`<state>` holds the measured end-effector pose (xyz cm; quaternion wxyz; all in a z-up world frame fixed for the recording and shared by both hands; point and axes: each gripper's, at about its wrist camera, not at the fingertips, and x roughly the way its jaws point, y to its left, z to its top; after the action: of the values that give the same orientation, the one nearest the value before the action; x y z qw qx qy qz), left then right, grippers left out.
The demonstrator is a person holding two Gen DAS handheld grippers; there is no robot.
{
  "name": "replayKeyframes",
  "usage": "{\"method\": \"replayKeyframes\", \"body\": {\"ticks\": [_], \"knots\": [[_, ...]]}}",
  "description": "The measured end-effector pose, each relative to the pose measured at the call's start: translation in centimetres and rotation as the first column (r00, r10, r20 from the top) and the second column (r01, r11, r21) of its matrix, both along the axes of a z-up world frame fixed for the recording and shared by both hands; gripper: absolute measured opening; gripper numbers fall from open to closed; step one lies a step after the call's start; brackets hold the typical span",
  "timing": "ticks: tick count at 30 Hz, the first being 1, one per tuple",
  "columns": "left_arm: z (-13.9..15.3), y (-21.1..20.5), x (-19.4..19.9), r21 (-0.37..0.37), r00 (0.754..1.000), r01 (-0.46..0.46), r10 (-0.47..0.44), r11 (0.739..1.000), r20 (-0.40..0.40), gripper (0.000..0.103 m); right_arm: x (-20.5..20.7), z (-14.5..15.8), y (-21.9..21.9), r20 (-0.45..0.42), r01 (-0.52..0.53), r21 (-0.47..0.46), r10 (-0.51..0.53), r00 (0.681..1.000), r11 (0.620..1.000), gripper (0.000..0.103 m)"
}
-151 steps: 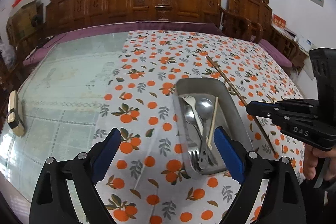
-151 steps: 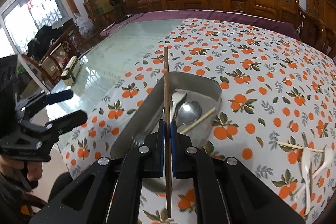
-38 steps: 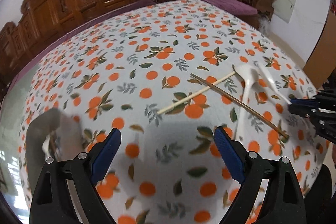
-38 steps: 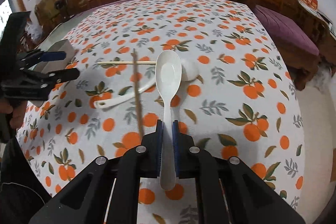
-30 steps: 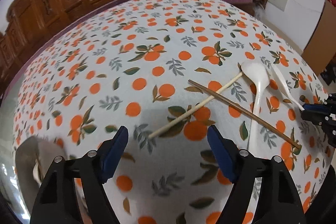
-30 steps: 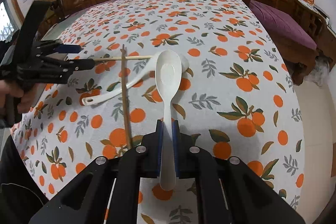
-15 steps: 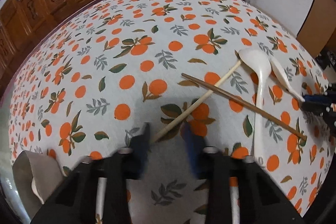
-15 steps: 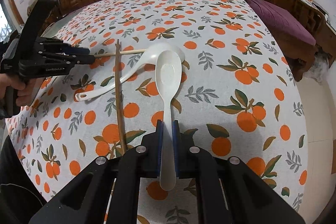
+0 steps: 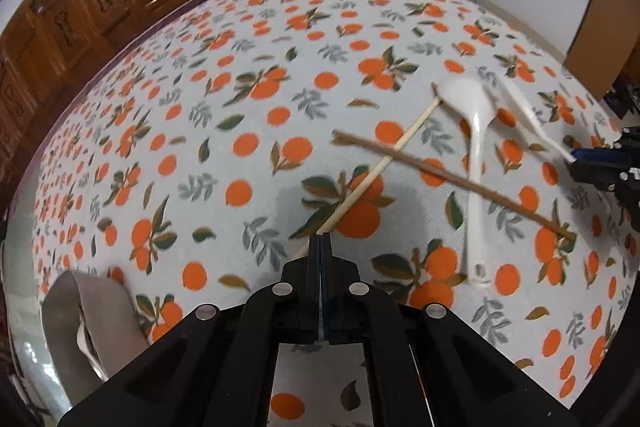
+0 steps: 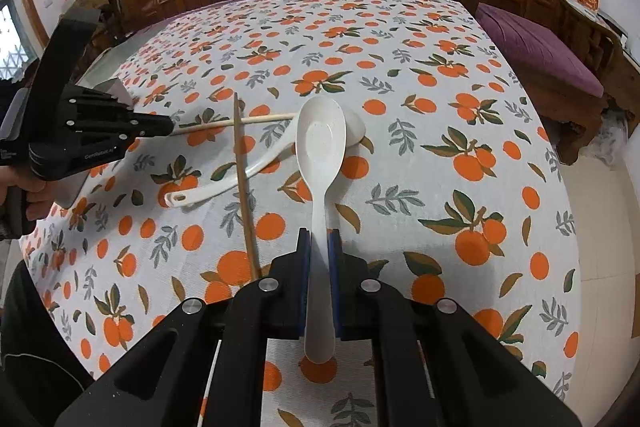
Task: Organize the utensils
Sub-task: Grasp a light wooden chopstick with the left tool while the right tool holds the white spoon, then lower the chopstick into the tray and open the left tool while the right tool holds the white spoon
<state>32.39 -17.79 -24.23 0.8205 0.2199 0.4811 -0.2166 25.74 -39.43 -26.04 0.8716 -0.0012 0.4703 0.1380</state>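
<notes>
left gripper clamped shut on the near end of the pale chopstick, lying on the orange-print tablecloth under the dark chopstick. right gripper closed on the handle of a white spoon, bowl overlapping the second white spoon. metal tray well apart at left.

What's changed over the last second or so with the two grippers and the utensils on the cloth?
The left gripper went from wide open to shut on the near end of the pale wooden chopstick. The right gripper stayed shut on the handle of the white plastic spoon. The dark brown chopstick and the second white spoon lie where they were.
</notes>
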Motion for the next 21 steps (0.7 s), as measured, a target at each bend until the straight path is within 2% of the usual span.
{"method": "replayKeyframes", "body": {"ticks": [2, 4, 6, 9, 11, 13, 21], "knots": [[0.1, -0.5, 0.2, 0.006, 1.0, 0.018, -0.018, 1.0, 0.01, 0.006, 0.0, 0.1, 0.0, 0.001, -0.001, 0.003, 0.001, 1.0, 1.0, 0.011], [-0.1, -1.3, 0.7, 0.021, 0.999, 0.042, -0.042, 0.999, 0.019, 0.025, 0.0, 0.0, 0.0, -0.001, -0.002, 0.003, 0.002, 1.0, 1.0, 0.011], [-0.5, -1.8, 1.2, 0.032, 0.997, 0.068, -0.069, 0.997, 0.016, 0.03, 0.0, 0.0, 0.0, -0.003, -0.001, 0.004, 0.001, 1.0, 1.0, 0.011], [-1.4, -2.3, 1.9, 0.047, 0.992, 0.128, -0.127, 0.991, -0.029, 0.029, 0.1, 0.0, -0.1, -0.002, 0.002, 0.01, -0.002, 1.0, 1.0, 0.011], [-1.5, -2.4, 2.3, 0.04, 0.987, 0.152, -0.149, 0.988, -0.056, 0.025, 0.1, 0.1, -0.2, -0.001, 0.004, 0.015, -0.004, 1.0, 1.0, 0.011], [-1.6, -2.3, 2.7, -0.001, 0.978, 0.181, -0.18, 0.983, -0.109, 0.01, 0.1, 0.0, -0.2, -0.002, 0.004, 0.018, -0.004, 1.0, 1.0, 0.011], [-1.5, -2.5, 1.4, 0.036, 0.968, 0.215, -0.208, 0.976, -0.137, 0.005, 0.1, -0.1, -0.4, -0.007, 0.006, 0.011, -0.006, 1.0, 1.0, 0.011]]}}
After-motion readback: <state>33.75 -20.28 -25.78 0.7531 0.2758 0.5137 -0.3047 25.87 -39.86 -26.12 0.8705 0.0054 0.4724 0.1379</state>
